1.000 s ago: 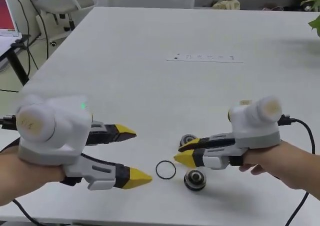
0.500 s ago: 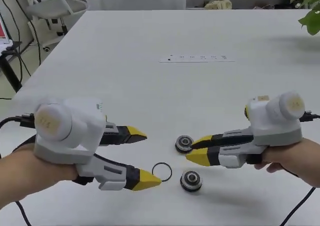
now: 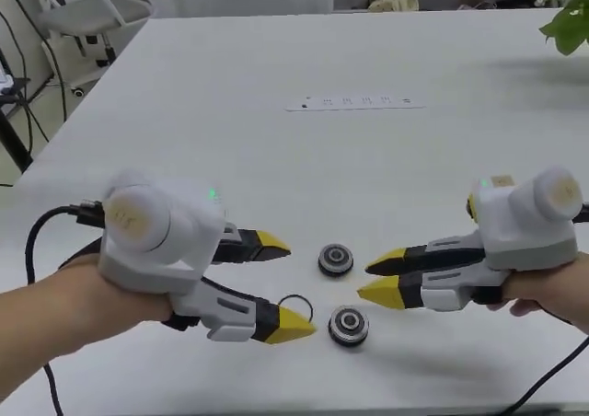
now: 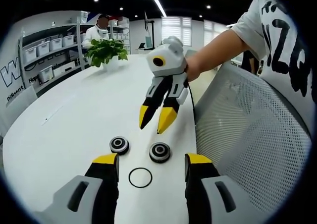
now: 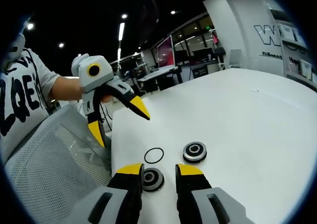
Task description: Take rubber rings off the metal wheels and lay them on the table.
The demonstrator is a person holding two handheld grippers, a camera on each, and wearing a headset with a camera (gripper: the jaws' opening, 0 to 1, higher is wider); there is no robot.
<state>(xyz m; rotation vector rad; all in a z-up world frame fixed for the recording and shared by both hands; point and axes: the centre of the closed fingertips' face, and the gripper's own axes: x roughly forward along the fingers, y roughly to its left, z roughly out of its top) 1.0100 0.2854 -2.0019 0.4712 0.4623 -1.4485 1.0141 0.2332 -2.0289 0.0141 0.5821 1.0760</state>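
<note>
Two small metal wheels with dark rims lie flat near the table's front edge, one farther (image 3: 336, 259) and one nearer (image 3: 349, 326). A loose black rubber ring (image 3: 295, 303) lies left of the near wheel, partly behind my left gripper's lower jaw. My left gripper (image 3: 287, 284) is open wide, and the ring (image 4: 140, 177) lies between its jaws with both wheels (image 4: 119, 144) (image 4: 160, 152) ahead. My right gripper (image 3: 368, 281) is open with a narrow gap, its tips just right of the wheels. One wheel (image 5: 152, 179) lies between its jaws; the other wheel (image 5: 194, 152) and the ring (image 5: 154, 155) lie beyond.
The white table (image 3: 276, 140) stretches away, with a small printed strip (image 3: 354, 102) at mid-table. An office chair (image 3: 83, 6) stands at the far left and a plant (image 3: 563, 11) at the far right corner. A mesh chair back (image 4: 237, 135) stands close to the front edge.
My left gripper has moved right, so its lower jaw now overlaps the loose ring. My right gripper has drawn back to the right, uncovering the far wheel. The camera has also shifted.
</note>
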